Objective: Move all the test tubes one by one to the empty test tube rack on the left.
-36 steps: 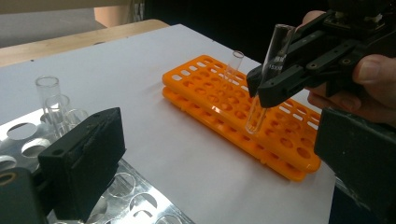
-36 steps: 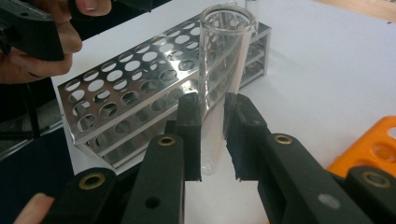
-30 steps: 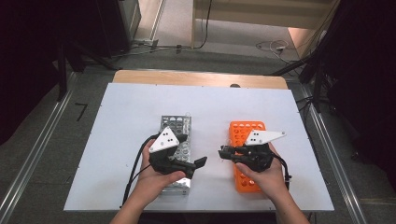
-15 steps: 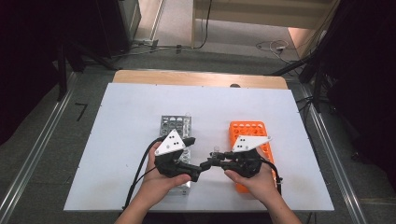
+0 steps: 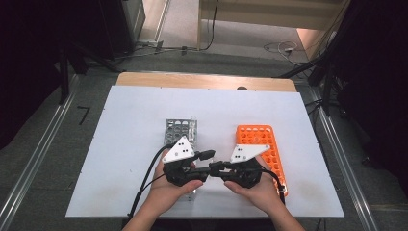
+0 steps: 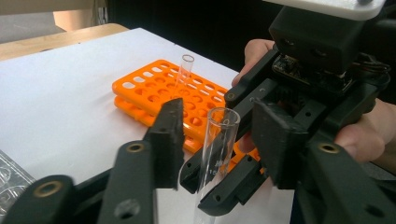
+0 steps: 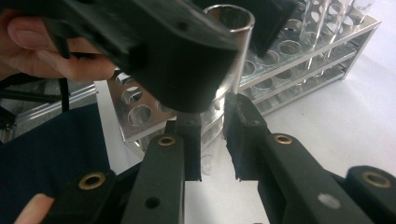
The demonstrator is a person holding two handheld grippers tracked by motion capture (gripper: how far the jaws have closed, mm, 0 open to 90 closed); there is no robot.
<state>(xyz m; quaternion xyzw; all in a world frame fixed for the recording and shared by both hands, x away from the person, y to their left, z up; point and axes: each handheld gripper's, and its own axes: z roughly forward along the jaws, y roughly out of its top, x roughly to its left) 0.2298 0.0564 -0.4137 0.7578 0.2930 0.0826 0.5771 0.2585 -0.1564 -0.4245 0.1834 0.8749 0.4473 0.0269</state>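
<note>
Down at the near edge of the white surface [image 5: 134, 125], the left gripper [image 5: 206, 166] and the right gripper [image 5: 215, 170] meet tip to tip between two racks. A clear glass test tube [image 6: 215, 149] stands upright between them. In the left gripper view its open mouth rises between that gripper's own black fingers [image 6: 169, 133], which stand wide, with a gap on either side of the glass. Lower down, the right gripper's fingers [image 6: 233, 184] sit at the tube on both sides (whether they truly press the glass I cannot tell). In the right gripper view the tube [image 7: 223, 100] drops between that gripper's fingers [image 7: 191, 144], which are narrow around it, while the left gripper's body [image 7: 159, 51] looms just above.

Behind the left hand [image 5: 168, 192] lies the metal test tube rack [image 5: 180, 129], with several clear tubes [image 7: 322, 23] standing in its far holes. The orange test tube rack [image 5: 262, 144] lies beside the right hand [image 5: 260, 190], and one lone tube [image 6: 183, 77] stands tilted in it, seen in the left gripper view.
</note>
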